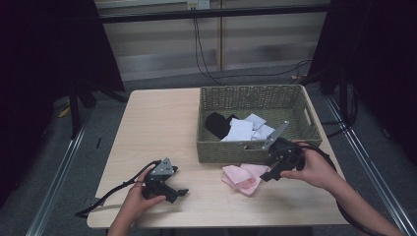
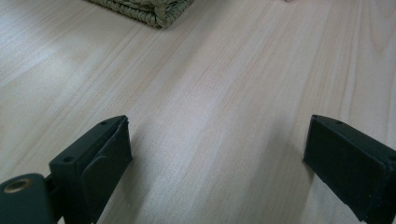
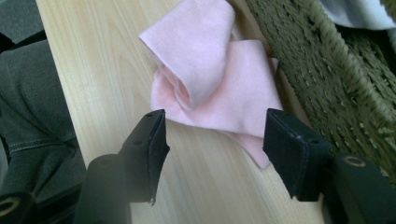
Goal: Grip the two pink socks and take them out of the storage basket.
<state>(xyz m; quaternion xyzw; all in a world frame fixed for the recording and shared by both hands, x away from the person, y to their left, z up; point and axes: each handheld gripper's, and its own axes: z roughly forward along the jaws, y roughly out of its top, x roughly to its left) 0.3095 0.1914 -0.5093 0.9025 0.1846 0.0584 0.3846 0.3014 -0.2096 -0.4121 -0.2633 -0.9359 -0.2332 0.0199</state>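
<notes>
- The step in hand is judged to be the picking up of the pink, loosely folded soft cloth (image 1: 242,177), which is lying on the light wooden table (image 1: 162,123) just in front of the green woven rectangular basket (image 1: 248,93).
- The cloth is placed outside the basket, with its far edge close against the basket's front wall; white cloths (image 1: 244,129) and a black cloth (image 1: 217,123) are seen inside the basket.
- The right gripper (image 3: 212,135) is held over the near edge of the pink cloth. Its jaws are standing apart, one on each side of that edge, and nothing is pressed between them.
- For the next move, the right gripper probably needs to be lowered and pushed a little forward, so that a fold is taken between the pads before closing.
- The left gripper (image 2: 215,149) is resting low over the bare table, well apart from the cloth. Its jaws are wide open and nothing is held.
</notes>
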